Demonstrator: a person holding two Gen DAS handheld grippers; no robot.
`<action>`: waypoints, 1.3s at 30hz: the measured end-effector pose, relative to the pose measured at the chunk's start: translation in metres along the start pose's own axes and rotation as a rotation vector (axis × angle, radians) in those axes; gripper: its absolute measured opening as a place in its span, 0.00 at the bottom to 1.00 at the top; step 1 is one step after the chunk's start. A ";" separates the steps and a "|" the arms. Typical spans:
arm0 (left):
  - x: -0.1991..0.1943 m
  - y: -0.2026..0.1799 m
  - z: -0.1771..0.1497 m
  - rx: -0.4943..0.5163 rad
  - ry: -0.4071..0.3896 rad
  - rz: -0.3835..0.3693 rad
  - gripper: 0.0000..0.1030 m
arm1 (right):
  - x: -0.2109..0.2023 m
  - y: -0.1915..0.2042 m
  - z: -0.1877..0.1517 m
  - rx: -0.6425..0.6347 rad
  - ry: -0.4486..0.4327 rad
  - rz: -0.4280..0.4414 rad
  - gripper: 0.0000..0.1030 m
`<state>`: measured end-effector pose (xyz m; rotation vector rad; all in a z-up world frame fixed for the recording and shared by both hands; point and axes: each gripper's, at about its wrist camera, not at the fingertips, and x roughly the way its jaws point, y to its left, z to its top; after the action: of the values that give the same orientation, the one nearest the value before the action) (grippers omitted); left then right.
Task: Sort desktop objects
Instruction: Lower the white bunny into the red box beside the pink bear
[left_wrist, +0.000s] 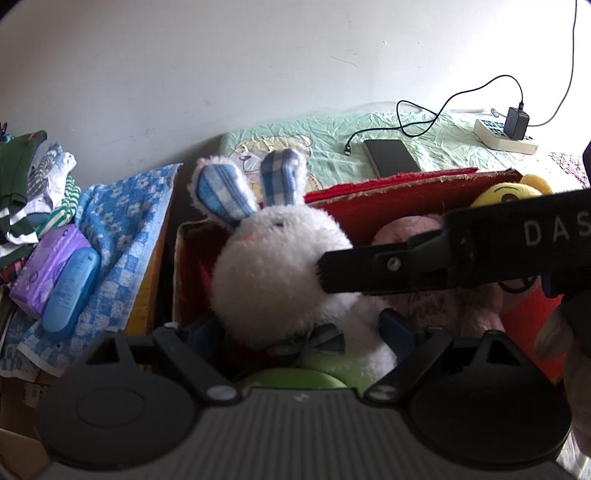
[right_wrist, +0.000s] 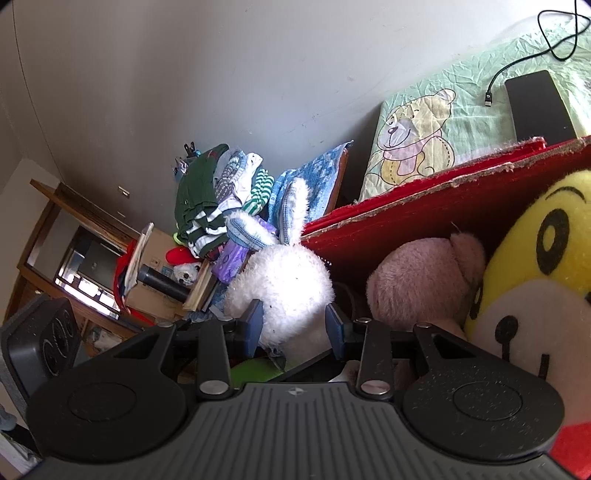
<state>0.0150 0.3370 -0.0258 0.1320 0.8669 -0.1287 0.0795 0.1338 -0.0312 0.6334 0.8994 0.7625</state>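
Note:
A white plush rabbit (left_wrist: 273, 266) with blue plaid ears sits upright at the left end of a red box (left_wrist: 388, 206). My left gripper (left_wrist: 301, 330) stands open, its blue pads wide apart on either side of the rabbit's body. My right gripper (right_wrist: 294, 325) is shut on the rabbit (right_wrist: 284, 280), both pads pressed into the fluff of its head. From the right of the left wrist view, one of its fingers (left_wrist: 351, 271) reaches in to that head. A pink plush (right_wrist: 421, 284) and a yellow plush (right_wrist: 546, 258) lie in the same box (right_wrist: 424, 221).
Left of the box lie a blue checked towel (left_wrist: 122, 229), a purple packet (left_wrist: 51, 258), a blue case (left_wrist: 72, 291) and piled clothes (left_wrist: 33, 184). Behind the box, a green sheet holds a phone (left_wrist: 391, 157), a cable and a power strip (left_wrist: 506, 138). A hand (left_wrist: 554, 332) shows at the right edge.

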 end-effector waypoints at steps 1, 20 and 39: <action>0.000 0.000 0.000 0.001 0.001 0.000 0.89 | -0.001 0.000 -0.001 0.000 -0.004 0.000 0.37; -0.002 -0.002 0.000 -0.002 0.006 0.005 0.91 | -0.008 0.003 -0.003 -0.024 -0.065 -0.007 0.39; -0.029 0.001 0.001 -0.071 0.010 0.028 0.99 | -0.009 0.003 -0.004 -0.021 -0.078 0.004 0.39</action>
<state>-0.0028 0.3391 -0.0025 0.0785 0.8782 -0.0712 0.0714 0.1295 -0.0268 0.6429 0.8178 0.7448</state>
